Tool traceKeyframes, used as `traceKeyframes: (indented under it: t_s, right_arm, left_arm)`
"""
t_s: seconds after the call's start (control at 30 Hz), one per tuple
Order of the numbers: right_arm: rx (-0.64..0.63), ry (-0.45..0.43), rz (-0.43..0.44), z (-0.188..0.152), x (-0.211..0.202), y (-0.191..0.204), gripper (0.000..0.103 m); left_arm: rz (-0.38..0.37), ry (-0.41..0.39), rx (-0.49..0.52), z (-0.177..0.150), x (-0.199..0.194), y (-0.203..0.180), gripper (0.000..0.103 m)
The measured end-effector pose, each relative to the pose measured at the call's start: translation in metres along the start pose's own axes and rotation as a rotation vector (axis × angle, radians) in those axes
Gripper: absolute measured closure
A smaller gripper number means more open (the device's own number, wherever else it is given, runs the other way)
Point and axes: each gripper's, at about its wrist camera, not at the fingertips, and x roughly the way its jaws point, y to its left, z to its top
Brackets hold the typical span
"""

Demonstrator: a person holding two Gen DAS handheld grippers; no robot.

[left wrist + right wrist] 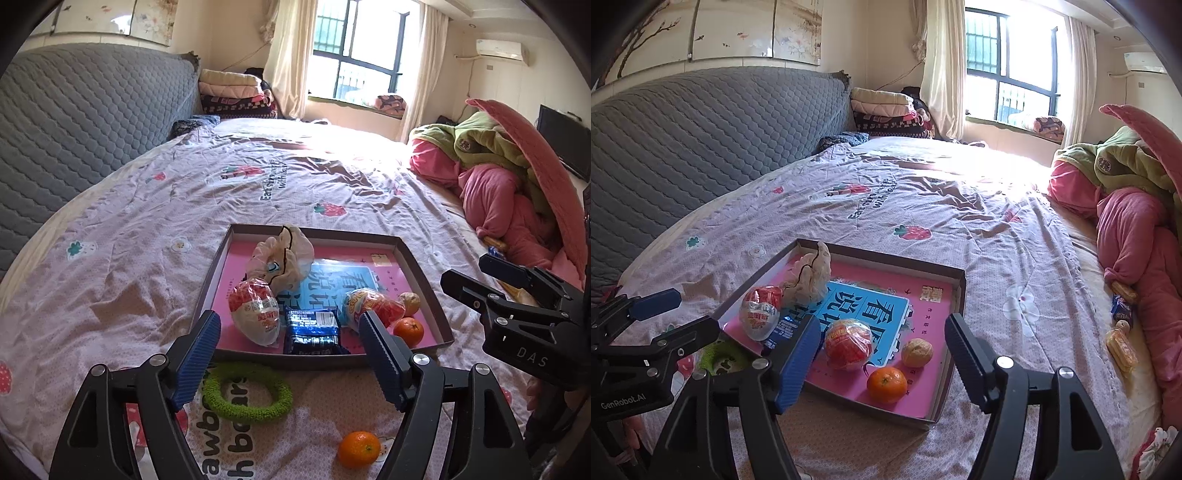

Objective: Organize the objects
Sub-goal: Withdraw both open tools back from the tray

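A shallow pink-lined box tray [424,266] [955,291] lies on the bed. It holds a crumpled beige bag [284,254] [810,277], two red-and-white wrapped snacks [255,310] [847,343], a dark blue packet [312,330], an orange [408,330] [886,384] and a walnut [410,301] [916,352]. A green knitted ring [247,393] [720,356] and a second orange [359,449] lie on the sheet in front of the tray. My left gripper [291,350] is open above the ring. My right gripper [882,350] is open over the tray's near edge.
The bed has a pink strawberry-print sheet [184,206]. A grey quilted headboard [74,122] stands at left. Pink and green blankets [509,177] [1137,206] are heaped at right, with biscuit packs [1121,343] and a blue packet [1121,310] beside them. Folded quilts [236,92] are stacked by the window.
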Motion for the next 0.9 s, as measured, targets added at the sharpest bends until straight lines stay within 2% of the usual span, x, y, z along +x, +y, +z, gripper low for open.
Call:
traceKeyframes:
  t_s: [0.43,0.9]
  right_arm:
    - [-0.003,-0.027,0.016,0.002,-0.012,0.006,0.030]
    - [-0.021,-0.086,0.013,0.005,-0.035,0.014,0.029]
  left_arm:
    - [0.019,-0.019,0.012,0.002,-0.016,0.008,0.025]
    - [0.051,0.005,0.030,-0.012,-0.026,0.012,0.024]
